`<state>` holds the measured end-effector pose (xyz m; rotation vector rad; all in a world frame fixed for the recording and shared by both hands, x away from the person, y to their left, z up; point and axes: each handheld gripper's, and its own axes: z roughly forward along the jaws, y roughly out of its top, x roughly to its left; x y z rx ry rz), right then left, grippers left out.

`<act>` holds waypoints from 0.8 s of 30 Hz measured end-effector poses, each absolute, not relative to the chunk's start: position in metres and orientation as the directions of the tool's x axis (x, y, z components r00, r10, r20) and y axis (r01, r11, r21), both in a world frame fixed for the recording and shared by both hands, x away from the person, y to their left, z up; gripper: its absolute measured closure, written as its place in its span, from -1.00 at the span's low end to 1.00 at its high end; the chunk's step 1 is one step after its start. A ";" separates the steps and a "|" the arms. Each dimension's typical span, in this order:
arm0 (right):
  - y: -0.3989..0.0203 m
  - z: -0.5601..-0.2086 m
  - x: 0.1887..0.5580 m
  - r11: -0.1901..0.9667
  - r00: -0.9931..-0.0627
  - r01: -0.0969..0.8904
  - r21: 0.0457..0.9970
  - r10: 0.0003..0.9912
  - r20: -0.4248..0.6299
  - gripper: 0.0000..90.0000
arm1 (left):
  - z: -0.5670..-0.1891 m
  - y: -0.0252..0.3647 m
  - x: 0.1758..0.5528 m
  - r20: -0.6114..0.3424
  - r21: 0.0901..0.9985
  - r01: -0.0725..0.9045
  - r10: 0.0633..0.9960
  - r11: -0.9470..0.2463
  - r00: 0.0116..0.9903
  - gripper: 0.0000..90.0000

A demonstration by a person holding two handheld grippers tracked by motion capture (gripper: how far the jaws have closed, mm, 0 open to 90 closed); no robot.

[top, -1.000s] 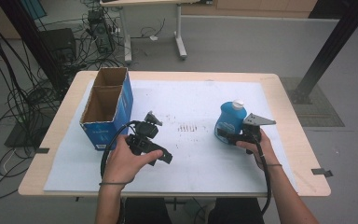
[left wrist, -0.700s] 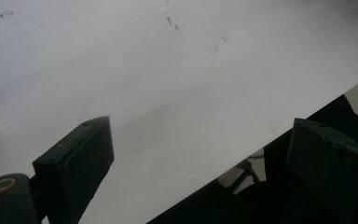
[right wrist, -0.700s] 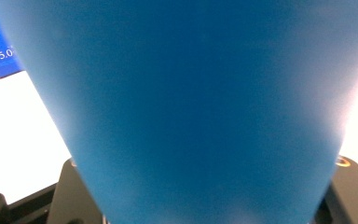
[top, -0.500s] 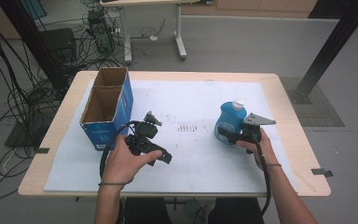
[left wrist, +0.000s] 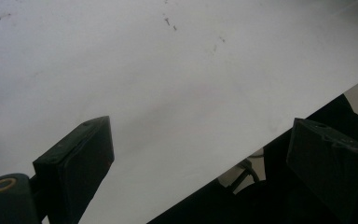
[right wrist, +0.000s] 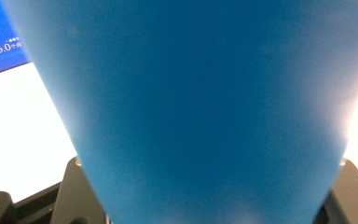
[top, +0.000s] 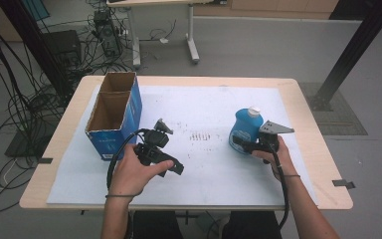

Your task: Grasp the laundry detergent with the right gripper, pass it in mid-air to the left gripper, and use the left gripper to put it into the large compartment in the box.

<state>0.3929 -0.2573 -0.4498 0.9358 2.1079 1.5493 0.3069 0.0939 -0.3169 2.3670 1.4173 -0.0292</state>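
a wooden table (top: 306,99) carries a white sheet (top: 204,109) over most of its top, with bare wood left as a border on every edge. faint dark marks (top: 197,136) sit mid-sheet, between the two grippers, too small to read. an open cardboard box (top: 113,115) with blue sides stands just beyond and to the left of the left gripper (top: 161,130); white printing on its near face is illegible from above. the right gripper view catches a blue corner with white "5.0" and small unreadable characters. the blue bottle (top: 244,130), white-capped and upright, sits between the jaws of the right gripper (top: 240,146), which close against its sides. the left gripper's jaws stand wide apart over bare sheet, holding nothing. wide bare sheet lies beyond both grippers.
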 end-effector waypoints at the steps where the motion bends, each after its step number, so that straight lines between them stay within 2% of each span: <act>1: -0.257 -0.450 0.393 0.180 -0.716 0.295 0.938 0.692 0.093 -0.11 | -0.317 0.094 0.307 -0.209 0.309 0.853 0.846 -0.419 0.491 -0.83; 24: -0.257 -0.451 0.392 0.178 -0.718 0.280 0.943 0.692 0.082 -0.10 | -0.317 0.093 0.307 -0.208 0.317 0.849 0.842 -0.423 0.498 -0.81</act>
